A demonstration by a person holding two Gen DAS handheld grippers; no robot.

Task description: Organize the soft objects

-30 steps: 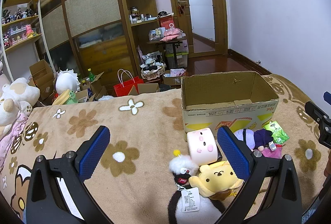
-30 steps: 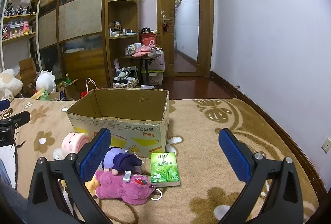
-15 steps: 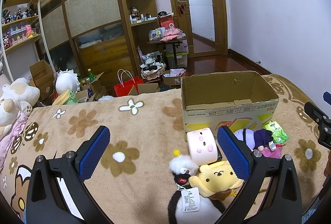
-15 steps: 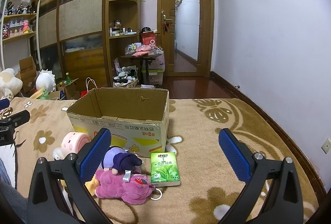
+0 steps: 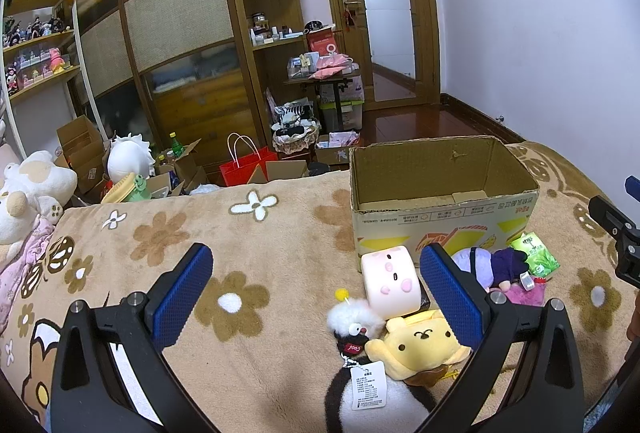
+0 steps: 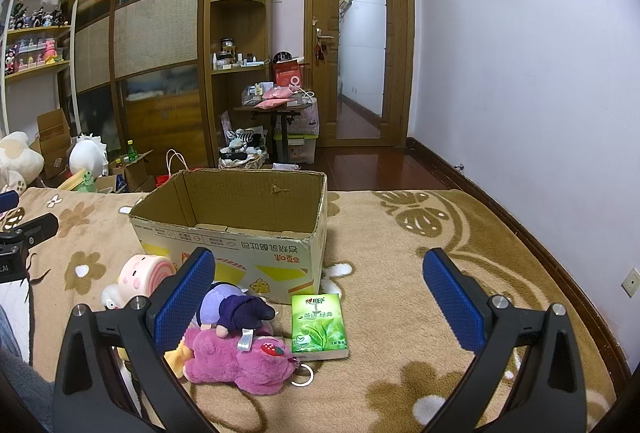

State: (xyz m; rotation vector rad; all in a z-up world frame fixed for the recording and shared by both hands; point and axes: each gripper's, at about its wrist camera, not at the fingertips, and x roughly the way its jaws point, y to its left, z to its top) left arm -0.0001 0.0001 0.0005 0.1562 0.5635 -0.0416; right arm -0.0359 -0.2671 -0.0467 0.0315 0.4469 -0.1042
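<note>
An open cardboard box (image 5: 444, 209) (image 6: 236, 249) stands on the flowered blanket. In front of it lie soft toys: a pink roll cushion (image 5: 390, 281) (image 6: 140, 275), a yellow dog plush (image 5: 420, 343), a black-and-white plush with a tag (image 5: 356, 333), a purple doll (image 5: 492, 265) (image 6: 236, 307), a magenta bear (image 6: 240, 357) and a green tissue pack (image 5: 534, 253) (image 6: 318, 321). My left gripper (image 5: 316, 293) is open and empty above the blanket, left of the toys. My right gripper (image 6: 320, 301) is open and empty above the tissue pack.
The blanket (image 5: 200, 233) ends at the bed's far edge. Beyond it stand a red bag (image 5: 244, 169), boxes, wardrobes and a door. Large plush toys (image 5: 28, 189) sit at the far left. A white wall (image 6: 520, 73) runs along the right.
</note>
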